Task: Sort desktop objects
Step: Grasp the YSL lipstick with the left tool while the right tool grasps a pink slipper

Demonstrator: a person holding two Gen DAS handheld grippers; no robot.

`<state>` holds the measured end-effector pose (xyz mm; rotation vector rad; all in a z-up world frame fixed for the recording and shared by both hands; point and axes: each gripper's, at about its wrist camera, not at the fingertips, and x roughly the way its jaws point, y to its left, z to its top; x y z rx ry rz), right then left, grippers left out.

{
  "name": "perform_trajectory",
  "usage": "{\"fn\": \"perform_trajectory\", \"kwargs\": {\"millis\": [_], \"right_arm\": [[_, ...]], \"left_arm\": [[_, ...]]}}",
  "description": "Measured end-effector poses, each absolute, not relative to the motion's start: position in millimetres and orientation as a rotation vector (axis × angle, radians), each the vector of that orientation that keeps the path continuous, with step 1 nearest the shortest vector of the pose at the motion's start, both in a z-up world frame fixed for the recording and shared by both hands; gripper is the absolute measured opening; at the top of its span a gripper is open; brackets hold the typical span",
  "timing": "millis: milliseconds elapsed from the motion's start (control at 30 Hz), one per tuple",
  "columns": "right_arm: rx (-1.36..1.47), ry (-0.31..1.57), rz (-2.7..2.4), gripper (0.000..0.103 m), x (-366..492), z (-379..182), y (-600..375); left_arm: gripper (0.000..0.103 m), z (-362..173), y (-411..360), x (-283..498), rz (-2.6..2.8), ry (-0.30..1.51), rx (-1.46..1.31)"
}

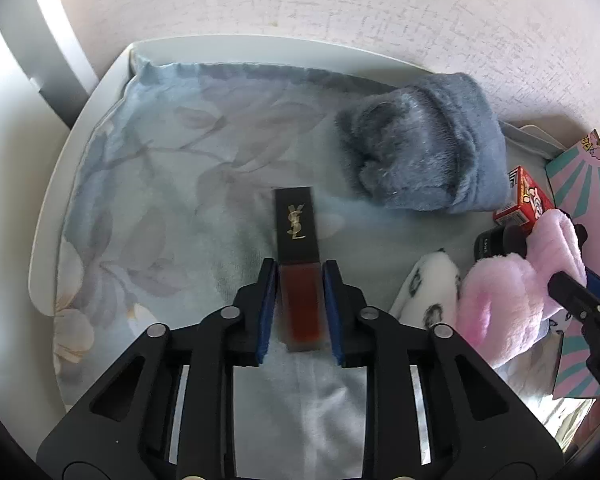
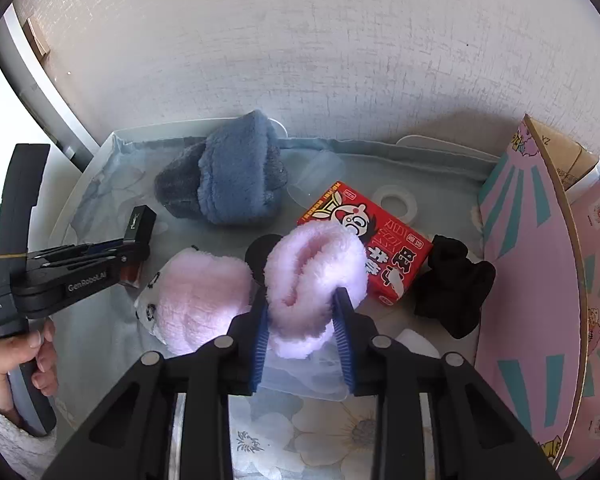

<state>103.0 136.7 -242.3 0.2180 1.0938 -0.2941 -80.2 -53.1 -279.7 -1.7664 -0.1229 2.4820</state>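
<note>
Left gripper (image 1: pixel 300 300) is clamped on a lipstick tube (image 1: pixel 298 264) above the cloth (image 1: pixel 160 184). Right gripper (image 2: pixel 302 340) is clamped on a pink slipper (image 2: pixel 312 280). Sorting appears unfinished: blue slipper (image 2: pixel 228 176) far, red box (image 2: pixel 374 240) and black cloth (image 2: pixel 454 288) right, crowding the space.

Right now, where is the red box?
In the right wrist view the red box sits right of centre on the floral cloth, behind the pink fluffy slipper, left of the black fabric.

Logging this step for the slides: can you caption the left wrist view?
Left gripper shut on a lipstick tube above a floral cloth, blue slipper behind.
</note>
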Motion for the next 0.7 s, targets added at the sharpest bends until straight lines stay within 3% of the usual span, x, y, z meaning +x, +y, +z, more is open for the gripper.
{"fn": "perform_trajectory", "kwargs": {"millis": [700], "right_arm": [[0.247,1.074,-0.347,0.021,98.4,-220.9,142.9]], "left_arm": [[0.018,-228.1,-69.8,-50.0,2.484,-0.135,-1.722]]}}
